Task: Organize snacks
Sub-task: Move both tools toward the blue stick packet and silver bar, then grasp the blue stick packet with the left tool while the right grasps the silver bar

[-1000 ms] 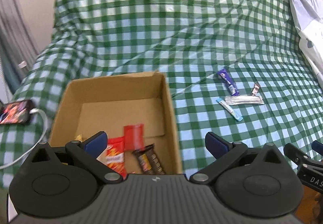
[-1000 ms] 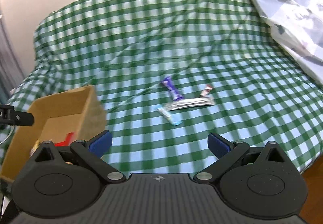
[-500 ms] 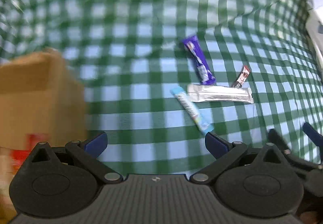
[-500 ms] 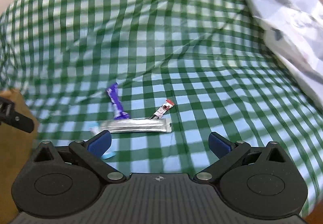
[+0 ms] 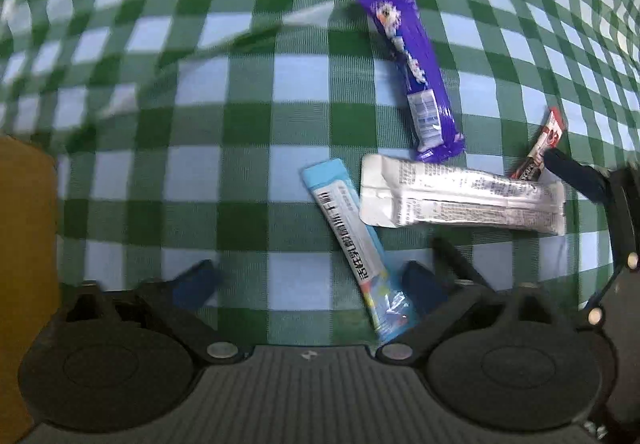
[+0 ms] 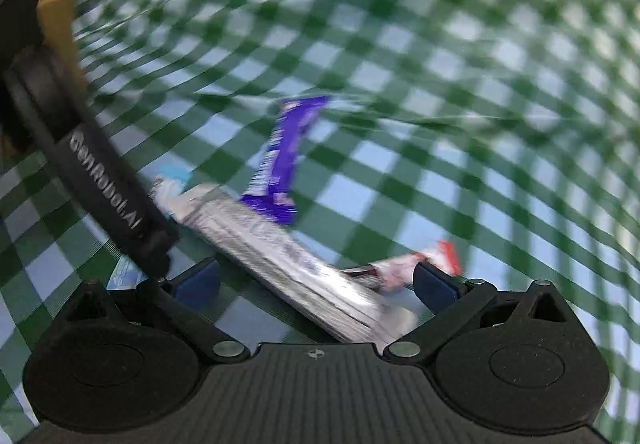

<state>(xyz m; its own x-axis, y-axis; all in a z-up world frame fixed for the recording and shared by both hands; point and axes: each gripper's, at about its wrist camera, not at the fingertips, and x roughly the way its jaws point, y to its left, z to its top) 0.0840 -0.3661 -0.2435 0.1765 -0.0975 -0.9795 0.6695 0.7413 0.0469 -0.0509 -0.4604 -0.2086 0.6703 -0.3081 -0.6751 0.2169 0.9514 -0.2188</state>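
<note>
**Two open tools low over four snack packets on a checked bed cover**

Four snacks lie close together on a green and white checked bed cover [image 5: 248, 92]. A purple bar [image 5: 416, 84] lies farthest from the tools. Its near end touches a long silver packet [image 5: 460, 200] that lies crosswise. A light blue stick [image 5: 356, 244] lies slanted just left of the silver packet. A small red and white stick [image 5: 544, 148] pokes out from behind the silver packet's right end.

The left tool [image 5: 308, 284] points steeply down, its jaws spread wide and just closing a little. The lower end of the blue stick lies between them, against the right finger; the pads do not press it.

The right tool [image 6: 316, 280] comes in from the right, jaws also spread and just narrowing. The silver packet's end lies between them, unpinched, with the red and white stick at the right finger.

A cardboard box [image 5: 24, 244] stands at the left edge.
</note>
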